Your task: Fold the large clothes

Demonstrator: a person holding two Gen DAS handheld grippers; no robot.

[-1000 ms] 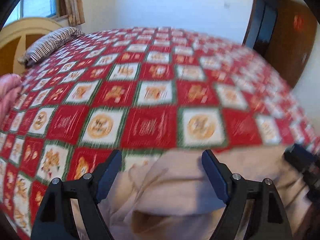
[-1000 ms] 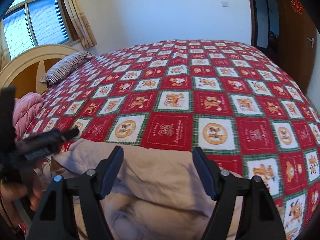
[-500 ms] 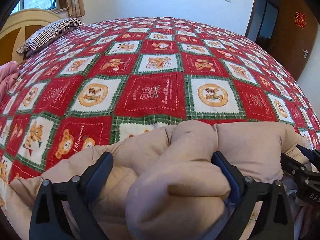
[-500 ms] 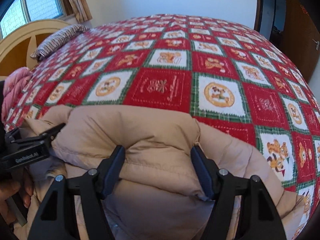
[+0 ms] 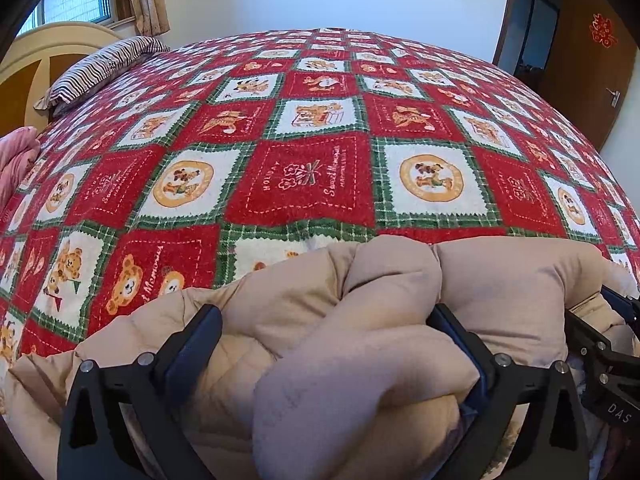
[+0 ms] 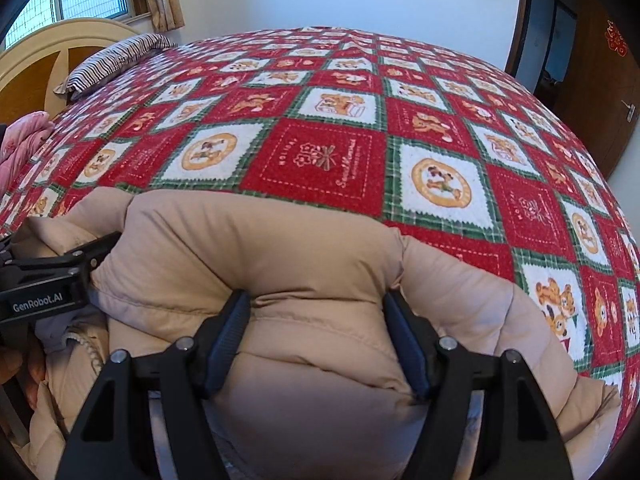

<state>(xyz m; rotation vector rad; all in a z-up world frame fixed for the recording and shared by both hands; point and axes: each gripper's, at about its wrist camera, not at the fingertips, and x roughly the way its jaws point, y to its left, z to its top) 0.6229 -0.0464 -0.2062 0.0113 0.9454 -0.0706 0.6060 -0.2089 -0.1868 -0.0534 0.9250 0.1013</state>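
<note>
A puffy beige jacket (image 5: 512,280) lies bunched on the near edge of the bed, and in the right wrist view it (image 6: 248,248) fills the lower half. My left gripper (image 5: 323,312) stands open wide over it. A thick fold rests against its right finger, while the left finger stands clear of that fold. My right gripper (image 6: 318,298) is shut on a fat roll of the jacket that bulges between its pads. Each gripper shows at the edge of the other's view: the right gripper (image 5: 600,344), the left gripper (image 6: 60,272).
A red, white and green patchwork cover (image 5: 304,176) spreads over the whole bed beyond the jacket. A striped pillow (image 5: 100,68) lies by the yellow headboard (image 5: 40,52) at far left, a pink garment (image 5: 16,156) at the left edge. A brown door (image 5: 592,60) stands at right.
Both grippers have come down with the jacket, which now rests on the bed. The left jaws have spread wider and no longer pinch the fabric. The right grip is unchanged.
</note>
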